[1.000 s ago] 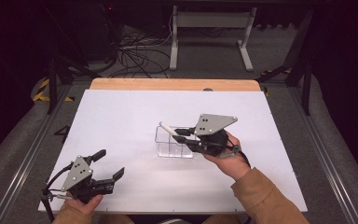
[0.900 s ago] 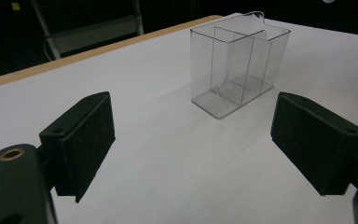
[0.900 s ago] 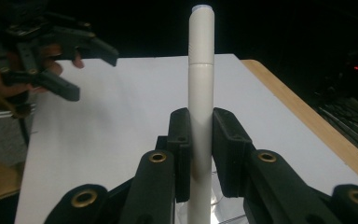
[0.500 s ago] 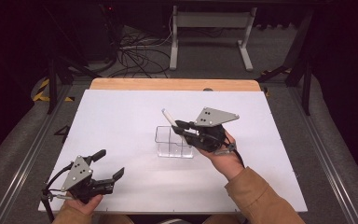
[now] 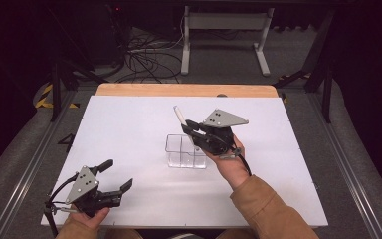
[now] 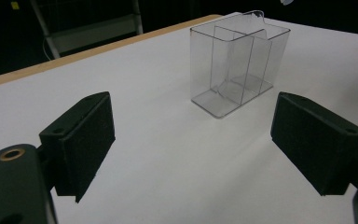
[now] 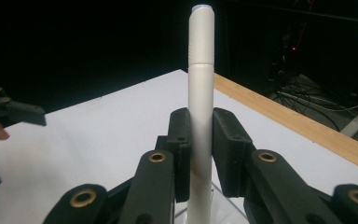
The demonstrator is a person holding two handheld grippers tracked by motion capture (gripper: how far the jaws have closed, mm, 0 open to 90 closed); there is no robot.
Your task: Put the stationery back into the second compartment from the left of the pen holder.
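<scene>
Pen (image 5: 180,116) tipped more upright, clamped in the right claw (image 5: 191,130) above the holder (image 5: 185,151); insertion remains. Left claw (image 5: 114,175) idles wide.

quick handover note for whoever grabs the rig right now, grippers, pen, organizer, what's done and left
Right gripper: shut on the white pen, held above the clear organizer, cap end pointing up and away.
Left gripper: open, empty, low near the table's front left corner.
Organizer: mid-table, compartments look empty.
Done: pen gripped.
Left: likely lowering the pen into a compartment, then releasing.
</scene>
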